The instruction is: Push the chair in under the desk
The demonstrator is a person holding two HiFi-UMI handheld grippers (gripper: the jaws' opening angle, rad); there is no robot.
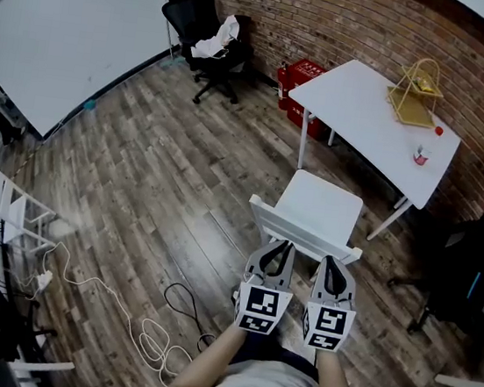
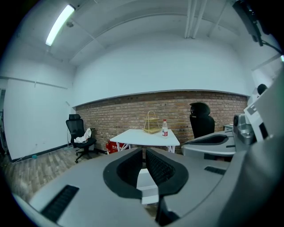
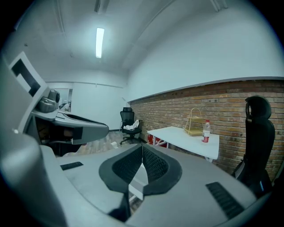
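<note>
A white chair (image 1: 315,208) stands on the wood floor just short of the white desk (image 1: 359,106), its backrest toward me and its seat clear of the desk top. My left gripper (image 1: 276,248) and right gripper (image 1: 333,264) are side by side at the backrest's top rail, both shut with nothing between the fingers. From the head view I cannot tell whether the tips touch the rail. The left gripper view shows the shut left gripper (image 2: 144,153) over the chair (image 2: 147,181), the desk (image 2: 140,136) beyond. The right gripper (image 3: 142,148) likewise points over the chair (image 3: 137,181) toward the desk (image 3: 186,136).
A yellow wire rack (image 1: 416,92) and a bottle (image 1: 422,154) stand on the desk, a red crate (image 1: 299,79) beneath it. Black office chairs stand at the back (image 1: 206,33) and at the right (image 1: 473,254). Cables (image 1: 134,311) lie on the floor at my left.
</note>
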